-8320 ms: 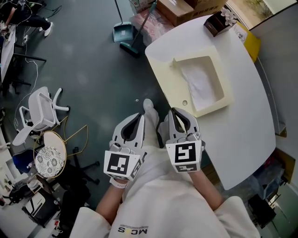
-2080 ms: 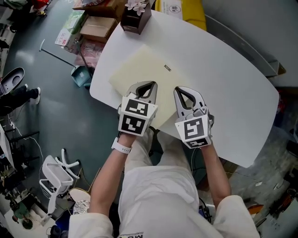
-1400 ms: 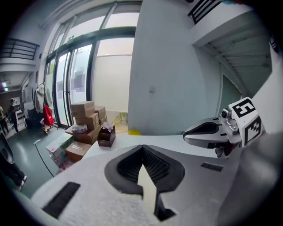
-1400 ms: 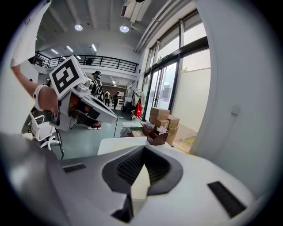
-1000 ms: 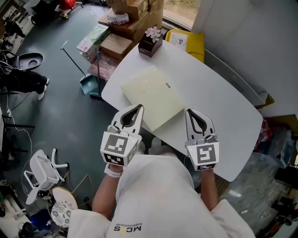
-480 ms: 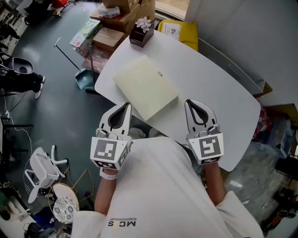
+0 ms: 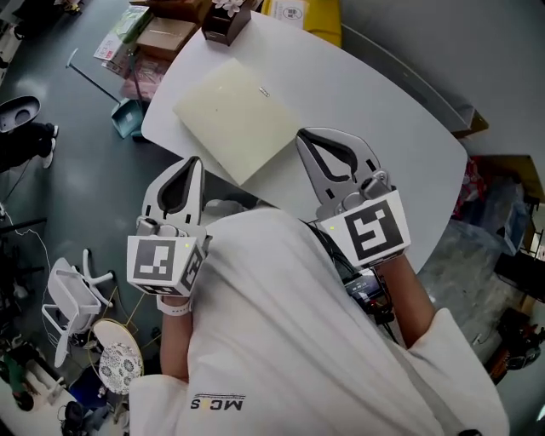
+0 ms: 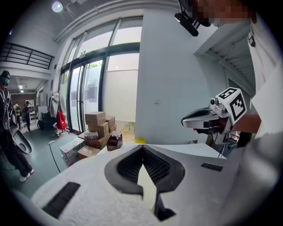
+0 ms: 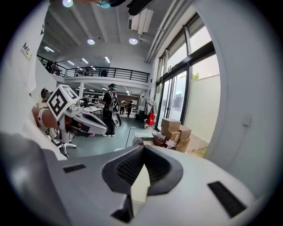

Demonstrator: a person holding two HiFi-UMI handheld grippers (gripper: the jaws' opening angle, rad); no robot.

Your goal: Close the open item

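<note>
A flat cream box [image 7: 234,115] lies with its lid down on the white table [image 7: 366,102], near the table's left edge. My left gripper [image 7: 194,162] hangs off the table's near-left edge, shut with nothing in it, a short way from the box's near corner. My right gripper [image 7: 303,136] is raised over the table beside the box's right corner, shut and empty as well. In the left gripper view the jaw tips [image 8: 142,148] meet, and the right gripper [image 8: 183,122] shows at the right. In the right gripper view the tips [image 9: 143,149] meet too.
A dark small box with a flower [image 7: 223,19] and a yellow item [image 7: 298,15] stand at the table's far end. Cardboard boxes [image 7: 162,34] and a dustpan [image 7: 126,117] lie on the floor at the left. A white chair [image 7: 72,294] is at the lower left.
The box's lid, open in the oldest frame, now lies shut. Over the last second my right gripper has risen towards the camera; the left has drifted slightly left of the box.
</note>
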